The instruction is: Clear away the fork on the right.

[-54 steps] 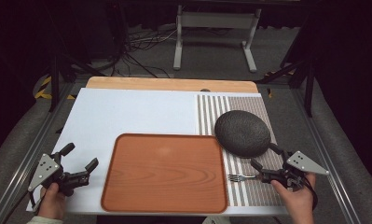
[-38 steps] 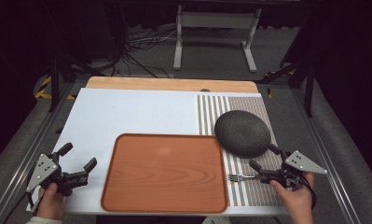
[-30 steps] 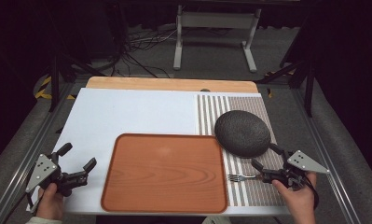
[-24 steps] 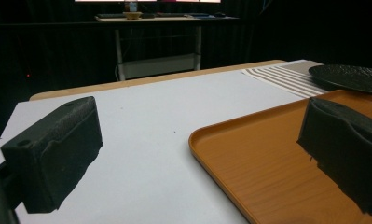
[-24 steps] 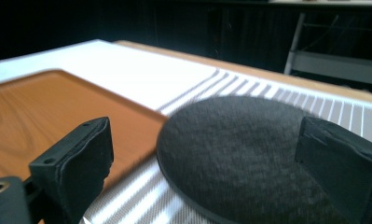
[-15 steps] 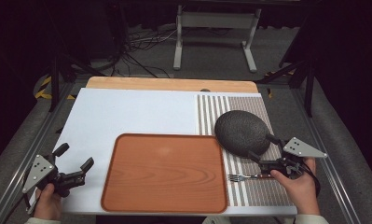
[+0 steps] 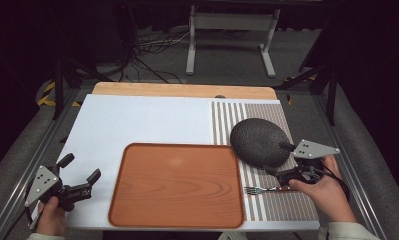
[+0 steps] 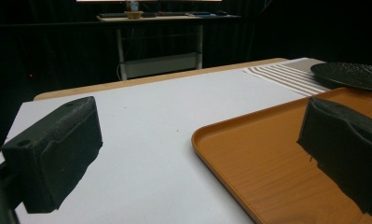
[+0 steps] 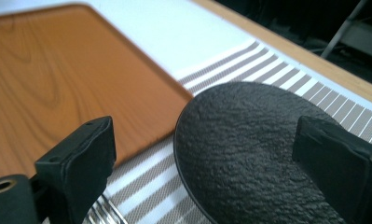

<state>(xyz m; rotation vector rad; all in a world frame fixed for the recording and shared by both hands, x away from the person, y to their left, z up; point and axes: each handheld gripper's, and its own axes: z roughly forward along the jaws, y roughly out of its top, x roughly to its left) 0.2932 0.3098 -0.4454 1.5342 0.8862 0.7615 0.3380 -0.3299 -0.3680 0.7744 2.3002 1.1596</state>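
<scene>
- The right tool hangs over the near edge of the dark plate, its jaws spread wide. In the right gripper view one jaw stands over the striped mat and the other over the plate's rough surface, so the rim lies between them. That looks like a line-up for pinching the rim, though the jaws hold nothing yet.
- The plate sits on the striped mat at the right of the desk, just beside the far right corner of the wooden tray. Being that close, it would need only a short carry to reach the tray, if that is the aim.
- A fork lies on the mat in front of the plate, near the tray's right edge and close under the right hand. I cannot tell whether hand and fork touch. It lies flat and looks untouched, so I take it for a later item.
- The tray is bare and set square to the person, in the middle of the near side, easy for either hand to reach.
- The left tool rests low at the near left corner of the desk, jaws spread and gripping nothing. In the left gripper view they frame white desk and the tray's left rim, so the left hand seems parked clear of the work, or ready to steady the tray.
</scene>
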